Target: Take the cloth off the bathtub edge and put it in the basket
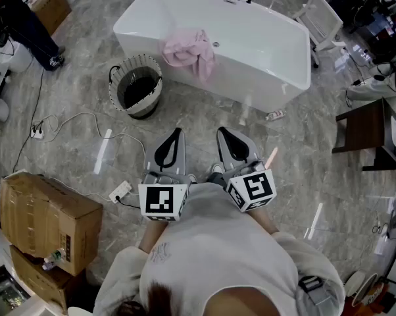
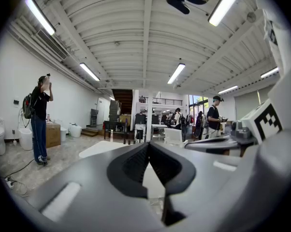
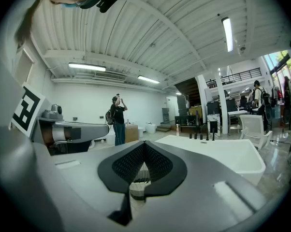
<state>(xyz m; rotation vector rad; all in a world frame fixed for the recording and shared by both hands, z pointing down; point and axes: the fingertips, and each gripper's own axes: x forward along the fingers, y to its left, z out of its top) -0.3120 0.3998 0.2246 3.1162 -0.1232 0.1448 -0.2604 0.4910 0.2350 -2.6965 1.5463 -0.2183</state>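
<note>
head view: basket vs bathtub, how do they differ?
Shape: the bathtub is a long white rectangle; the basket is round, pale with dark bands.
Size: the bathtub is far larger than the basket.
Contents: the pink cloth hangs over the bathtub's near edge; the basket's dark inside shows no cloth.
Shared: both stand open-topped on the grey floor, side by side.

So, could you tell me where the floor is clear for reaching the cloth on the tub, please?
Bare floor runs from the basket rightward along the bathtub, below the cloth. The rim right of the cloth is free too. Left is crowded: cables, a power strip, a cardboard box.
</note>
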